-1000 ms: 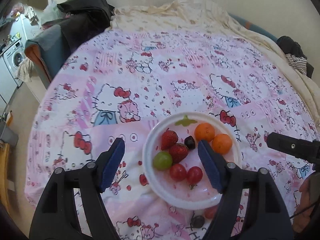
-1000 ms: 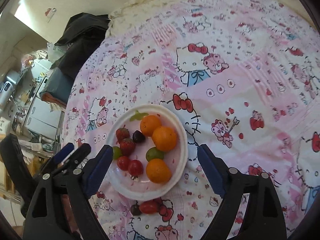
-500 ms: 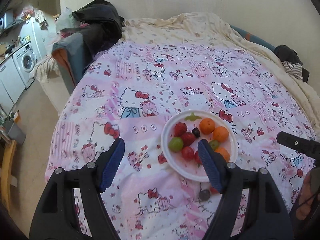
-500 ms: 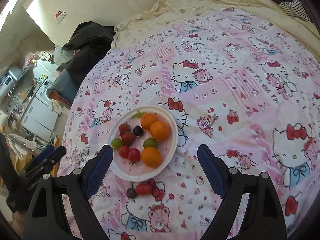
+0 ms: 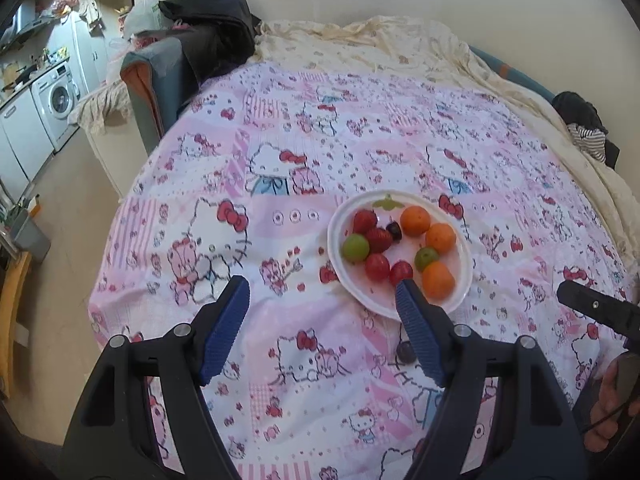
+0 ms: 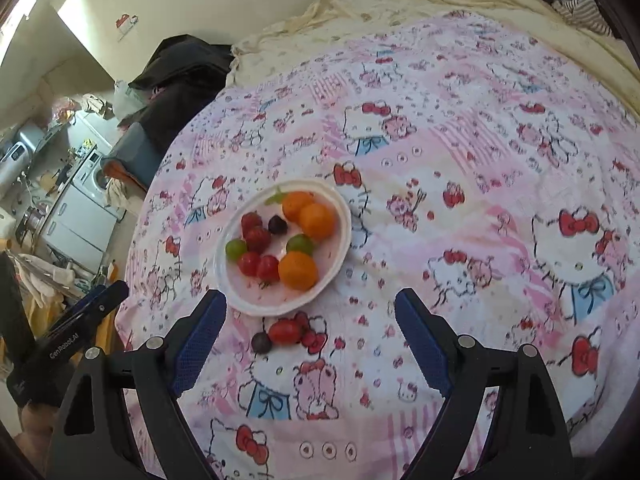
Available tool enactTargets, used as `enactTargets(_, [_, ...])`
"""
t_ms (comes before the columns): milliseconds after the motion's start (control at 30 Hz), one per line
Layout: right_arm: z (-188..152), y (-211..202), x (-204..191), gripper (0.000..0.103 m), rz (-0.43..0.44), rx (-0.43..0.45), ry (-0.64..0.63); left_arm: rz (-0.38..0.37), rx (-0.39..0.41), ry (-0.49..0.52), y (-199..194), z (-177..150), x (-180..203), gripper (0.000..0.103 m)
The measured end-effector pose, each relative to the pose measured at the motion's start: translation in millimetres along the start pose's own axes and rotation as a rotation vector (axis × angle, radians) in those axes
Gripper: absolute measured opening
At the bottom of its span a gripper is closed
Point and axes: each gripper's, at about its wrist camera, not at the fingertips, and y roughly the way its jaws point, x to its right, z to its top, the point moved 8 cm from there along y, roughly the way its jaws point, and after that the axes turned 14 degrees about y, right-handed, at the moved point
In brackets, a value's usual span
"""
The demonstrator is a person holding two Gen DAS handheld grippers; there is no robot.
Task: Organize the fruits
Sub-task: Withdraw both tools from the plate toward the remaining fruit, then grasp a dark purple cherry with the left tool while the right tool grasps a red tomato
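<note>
A white plate (image 5: 400, 308) (image 6: 248, 304) on the pink cartoon-print bedspread holds three oranges (image 6: 298, 271), strawberries (image 6: 258, 238), cherry tomatoes (image 6: 268, 268), green fruits (image 6: 236, 249) and a dark grape (image 6: 277, 224). Off the plate, on the near side, lie a red tomato (image 6: 285, 331) and a dark grape (image 6: 261, 342) (image 5: 406, 351). My left gripper (image 5: 322, 300) hangs open above the bedspread, left of the plate, nothing between its fingers. My right gripper (image 6: 310, 312) is open too, above the loose tomato and grape, apart from them.
The bedspread (image 6: 480, 184) covers a bed with a cream sheet (image 5: 380, 44) at the far end. Dark clothes (image 5: 208, 16) on a chair stand at the far left. A washing machine (image 5: 58, 96) stands beyond the bed's left edge.
Both grippers have drawn back from the plate, so it looks smaller and farther. More of the bed and room shows. The jaws stayed as wide as before.
</note>
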Motion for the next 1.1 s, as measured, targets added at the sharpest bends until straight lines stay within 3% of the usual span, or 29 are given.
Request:
enactTargets(333, [0,15,23,0.089,-0.038,-0.049,0.121,-0.063,-0.138,0.099,33,-30,38,0.073])
enactTargets(633, [2,36,28,0.089,-0.049,-0.102,0.169,-0.168,-0.256,0.195,77,-54,82,0.072])
enactTargets(667, [2,37,29,0.089,-0.049,-0.105,0.171,-0.181,-0.264,0.21,81,-55,88,0.07])
enactTargets(767, [1,39,30,0.089,-0.045,-0.118,0.179,-0.237,-0.304,0.264,96,-62,106,0.049])
enactTargets(967, [0,42,30,0.089,-0.047,-0.136,0.176,-0.258,-0.308,0.298,113,-61,114,0.044])
enactTargets(1033, [-1,43,29,0.089,-0.051,-0.138,0.17,-0.275,-0.304,0.304,117,-59,116,0.037])
enactTargets(1100, [-1,44,29,0.089,-0.053,-0.141,0.169,-0.295,-0.299,0.311,119,-58,117,0.022])
